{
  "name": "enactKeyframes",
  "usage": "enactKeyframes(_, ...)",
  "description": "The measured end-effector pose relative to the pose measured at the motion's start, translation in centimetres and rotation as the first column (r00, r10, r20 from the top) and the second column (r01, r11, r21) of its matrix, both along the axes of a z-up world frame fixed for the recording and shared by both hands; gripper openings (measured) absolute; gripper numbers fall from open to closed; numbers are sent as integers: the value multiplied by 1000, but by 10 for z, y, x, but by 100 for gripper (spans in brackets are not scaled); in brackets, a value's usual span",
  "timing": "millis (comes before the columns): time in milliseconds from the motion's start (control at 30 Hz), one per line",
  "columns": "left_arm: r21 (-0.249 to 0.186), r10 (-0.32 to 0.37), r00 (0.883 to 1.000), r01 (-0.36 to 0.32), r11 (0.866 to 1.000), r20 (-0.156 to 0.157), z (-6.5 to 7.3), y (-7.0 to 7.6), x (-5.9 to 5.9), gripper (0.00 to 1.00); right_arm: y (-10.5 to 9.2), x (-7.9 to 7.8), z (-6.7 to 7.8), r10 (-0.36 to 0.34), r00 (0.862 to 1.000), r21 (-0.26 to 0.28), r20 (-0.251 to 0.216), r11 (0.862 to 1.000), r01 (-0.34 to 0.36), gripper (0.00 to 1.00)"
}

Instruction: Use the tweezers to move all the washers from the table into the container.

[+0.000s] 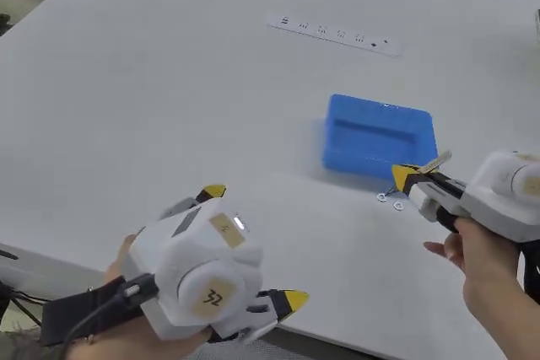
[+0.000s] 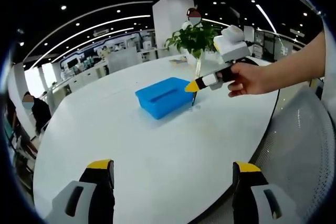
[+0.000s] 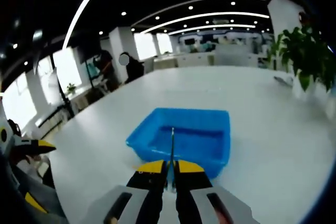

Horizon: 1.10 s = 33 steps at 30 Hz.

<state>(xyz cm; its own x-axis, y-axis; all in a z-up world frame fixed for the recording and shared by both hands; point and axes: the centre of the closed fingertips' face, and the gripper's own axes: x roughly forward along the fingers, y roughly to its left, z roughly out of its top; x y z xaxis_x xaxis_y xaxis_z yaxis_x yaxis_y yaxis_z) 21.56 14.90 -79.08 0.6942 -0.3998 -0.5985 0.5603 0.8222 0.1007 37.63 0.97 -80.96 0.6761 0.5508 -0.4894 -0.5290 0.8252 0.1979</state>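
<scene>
Head view, with both gripper views: right gripper clamped on the tweezers beside the blue container.

The right gripper's body is cut off at the 3 o'clock edge of the head view. The tweezers' working tip is too thin to make out there, and a pale end projects from the jaws toward 2 o'clock. In the right gripper view the tweezers' long axis follows the shut jaws toward 12 o'clock, tip over the container's near wall. The washers, seemingly two small rings, lie on the white table off the container's 5 o'clock corner, just below the yellow jaw tips. The left gripper, at 7 o'clock, holds nothing, jaws spread wide.
</scene>
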Motion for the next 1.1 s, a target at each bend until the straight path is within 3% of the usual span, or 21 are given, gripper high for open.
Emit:
enactKeyframes(200,6,3,1000,-3,1000,-9,-2,1,0,96,-4,4,-10,-41,999,-6,-9,999,41,4)
enactKeyframes(367,8,6,1000,-6,1000,-13,-3,1,0,95,-2,6,-6,-93,996,29,-11,995,94,4)
enactKeyframes(500,15,1,1000,-1,1000,-19,-4,1,-1,95,-2,6,-8,-80,997,-40,22,996,81,4)
enactKeyframes(733,16,1,1000,-1,1000,-24,-5,1,-2,95,0,6,-5,-93,995,-32,27,995,94,4)
enactKeyframes(900,24,0,1000,1,1000,-31,-7,2,-2,95,-1,6,-10,-59,997,-91,44,994,63,4)
enactKeyframes(1100,30,-1,999,2,1000,-38,-8,2,-3,94,3,1,-8,-21,996,-120,81,992,31,4)
